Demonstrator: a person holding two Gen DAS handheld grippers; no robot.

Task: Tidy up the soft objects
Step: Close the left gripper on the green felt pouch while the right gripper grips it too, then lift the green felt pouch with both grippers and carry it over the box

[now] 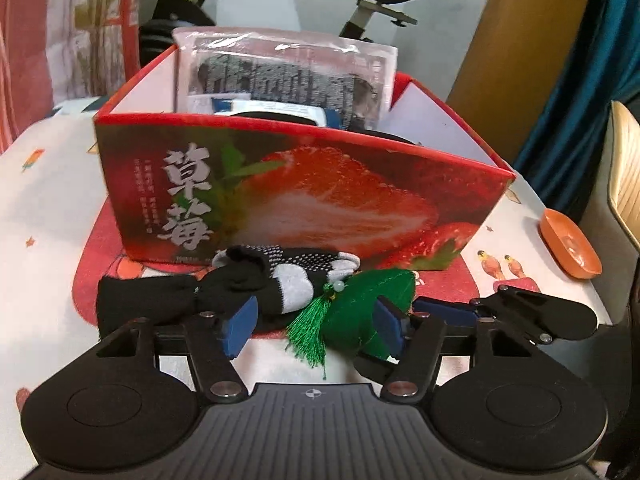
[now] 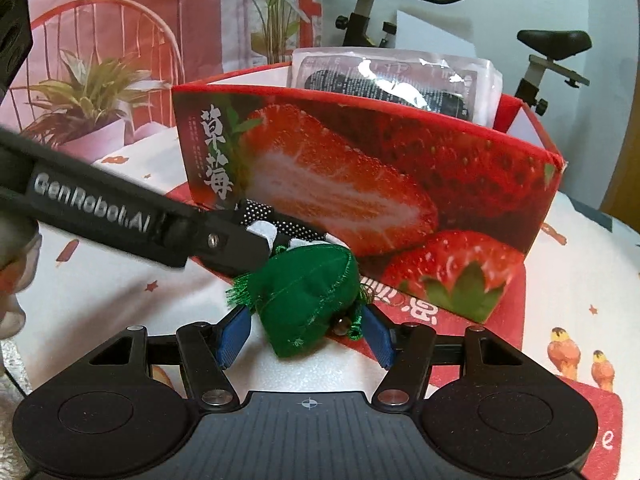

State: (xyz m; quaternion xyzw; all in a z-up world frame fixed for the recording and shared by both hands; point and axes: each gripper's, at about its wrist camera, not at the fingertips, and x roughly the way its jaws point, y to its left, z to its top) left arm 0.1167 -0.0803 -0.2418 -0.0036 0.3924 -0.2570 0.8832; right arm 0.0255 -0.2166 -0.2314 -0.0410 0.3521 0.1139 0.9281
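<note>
I am holding my right claw (image 2: 308,332) clamped on the green pouch (image 2: 308,300) on the tabletop (image 2: 580,280), before the strawberry box (image 2: 400,168). My left claw (image 1: 316,320) is standing half open around the sock bundle (image 1: 256,280). Only the left view is showing an orange dish (image 1: 568,250).

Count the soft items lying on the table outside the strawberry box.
2: a green tasselled pouch between the right hand-held gripper pads, and a black-and-grey sock bundle beside it against the strawberry box. The box may hide others.
</note>
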